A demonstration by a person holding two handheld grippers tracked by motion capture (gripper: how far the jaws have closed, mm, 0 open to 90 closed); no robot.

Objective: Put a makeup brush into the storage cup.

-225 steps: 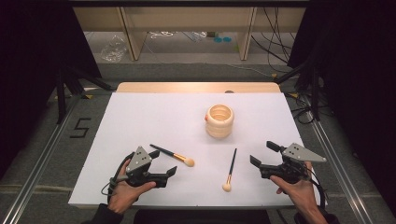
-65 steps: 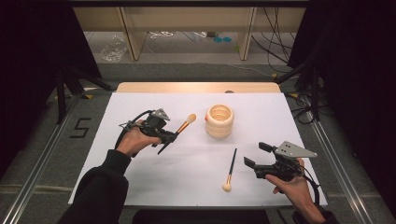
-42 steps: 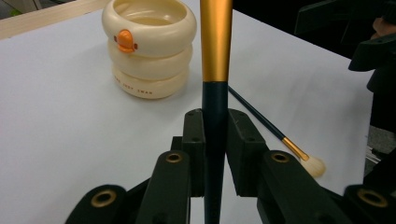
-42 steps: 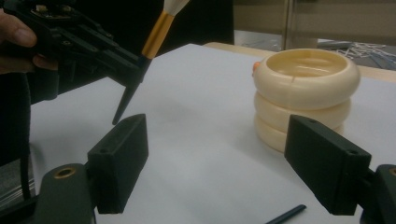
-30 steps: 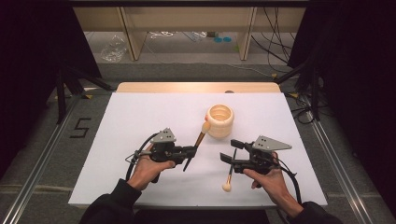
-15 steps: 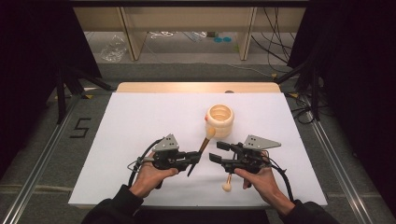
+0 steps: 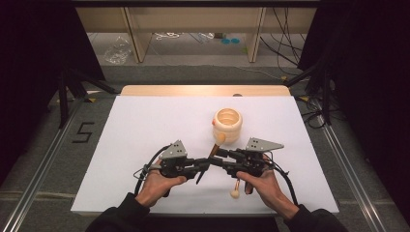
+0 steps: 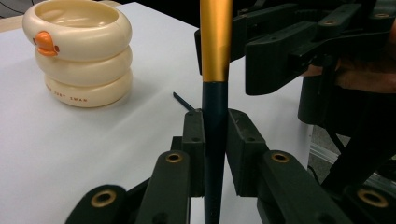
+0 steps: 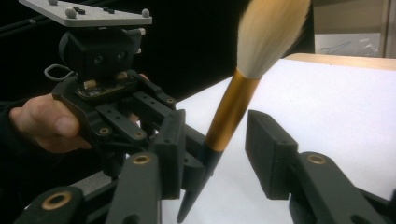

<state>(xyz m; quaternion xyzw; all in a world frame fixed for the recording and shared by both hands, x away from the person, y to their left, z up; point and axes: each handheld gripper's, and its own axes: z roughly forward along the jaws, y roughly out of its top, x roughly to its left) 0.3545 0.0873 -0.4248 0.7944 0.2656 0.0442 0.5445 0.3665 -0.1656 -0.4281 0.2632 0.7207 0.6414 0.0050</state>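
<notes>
A makeup brush [image 7: 213, 150] with a dark handle, gold ferrule [image 8: 215, 42] and cream bristles [image 9: 271, 32] stands tilted above the white table top [image 7: 145, 125]. My left gripper [image 7: 203, 167] is shut on its dark handle [image 8: 215, 135]. My right gripper [image 7: 217, 157] faces it from the right. Its jaws have just been closing and stand on either side of the brush [image 9: 231, 112] at the ferrule's lower end [image 9: 217, 149], with a gap still showing at the right pad [image 9: 268, 154]. A cream ringed cup [image 7: 228, 124] with an orange duck bill stands just behind.
A second brush [image 7: 235, 193] lies on the table under my right hand, cream head toward the front edge; its thin handle tip [image 8: 182, 100] shows past the left jaws. The cup [image 8: 79, 51] sits close to the left in the left gripper view.
My right gripper has slid left up to the left gripper and its jaws have narrowed around the held brush. The left gripper has kept still with the brush.
</notes>
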